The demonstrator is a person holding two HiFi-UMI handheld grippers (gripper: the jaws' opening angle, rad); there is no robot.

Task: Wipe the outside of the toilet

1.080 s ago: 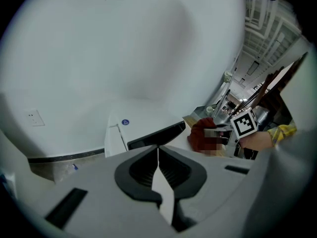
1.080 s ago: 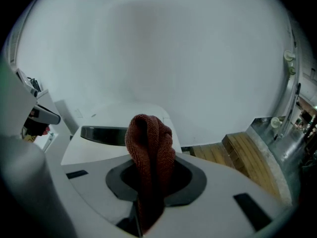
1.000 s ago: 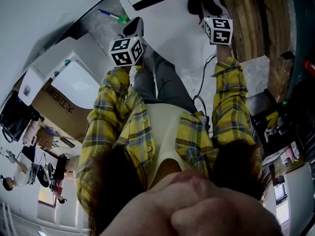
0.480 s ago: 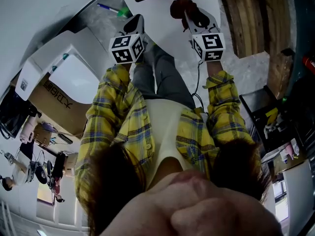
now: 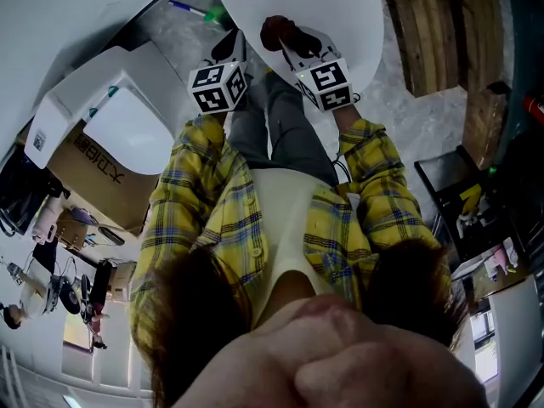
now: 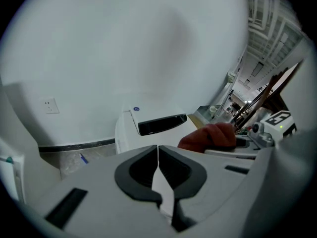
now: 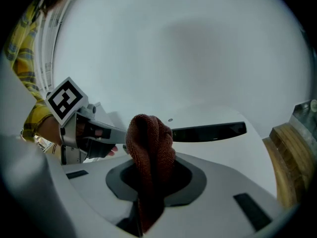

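Observation:
The white toilet [image 5: 340, 7] fills the top of the head view, its closed lid facing me, with a dark slot across its back [image 6: 161, 124]. My right gripper [image 5: 287, 45] is shut on a dark red cloth [image 5: 279, 31], and the bunched cloth [image 7: 150, 150] rests on the lid. Just to its left, my left gripper [image 5: 231, 42] hangs at the lid's near edge, jaws shut with nothing between them [image 6: 158, 170]. The cloth [image 6: 210, 135] also shows at the right of the left gripper view. The toilet's lower body is hidden.
A blue pen [image 5: 183, 10] lies on the grey floor left of the toilet. A white fixture [image 5: 119, 130] and a cardboard box [image 5: 102, 177] stand further left. Wooden boards [image 5: 442, 24] lie to the right. A wall socket [image 6: 49, 105] sits behind the toilet.
My right gripper has slid the red cloth leftward across the toilet lid, ending close beside the left gripper. The left gripper has barely moved.

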